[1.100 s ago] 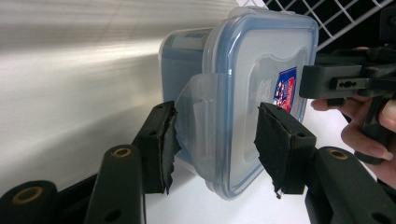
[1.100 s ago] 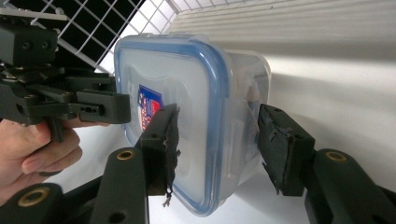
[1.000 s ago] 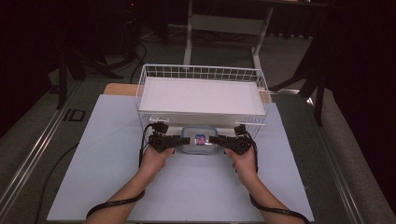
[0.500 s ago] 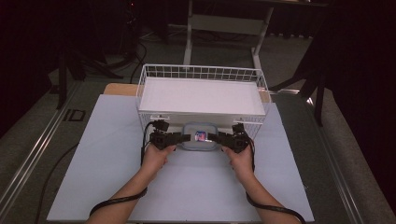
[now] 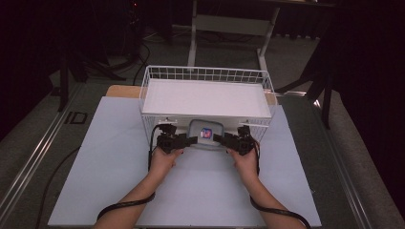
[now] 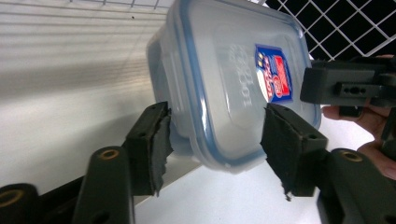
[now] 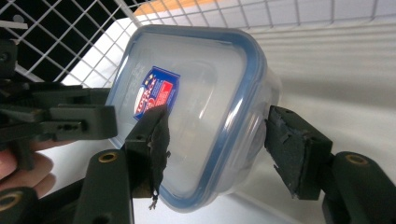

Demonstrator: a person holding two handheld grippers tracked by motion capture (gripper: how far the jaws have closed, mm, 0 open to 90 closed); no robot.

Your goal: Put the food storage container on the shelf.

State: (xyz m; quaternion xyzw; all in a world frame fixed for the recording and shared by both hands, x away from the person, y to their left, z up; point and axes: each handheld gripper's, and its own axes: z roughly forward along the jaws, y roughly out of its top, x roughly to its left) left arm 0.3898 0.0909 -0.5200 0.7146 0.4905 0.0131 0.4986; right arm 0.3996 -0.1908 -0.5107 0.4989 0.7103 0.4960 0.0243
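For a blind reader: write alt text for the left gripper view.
A clear lidded container with a blue seal and a red-and-blue label sits between the left gripper's two black jaws, which have just been opening and stand off its sides. Behind is a white wire basket; the right gripper reaches in from the right.

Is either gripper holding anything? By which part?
Apparently nothing: the container sits between the fingers of the left gripper and the right gripper, one at each end, but both have just been opening; pads look loose.

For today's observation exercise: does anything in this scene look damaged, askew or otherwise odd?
Yes. The pads on the left gripper are ragged and torn along their edges, and so are those of the right gripper. The lidded plastic container itself looks intact, lying before the wire basket.
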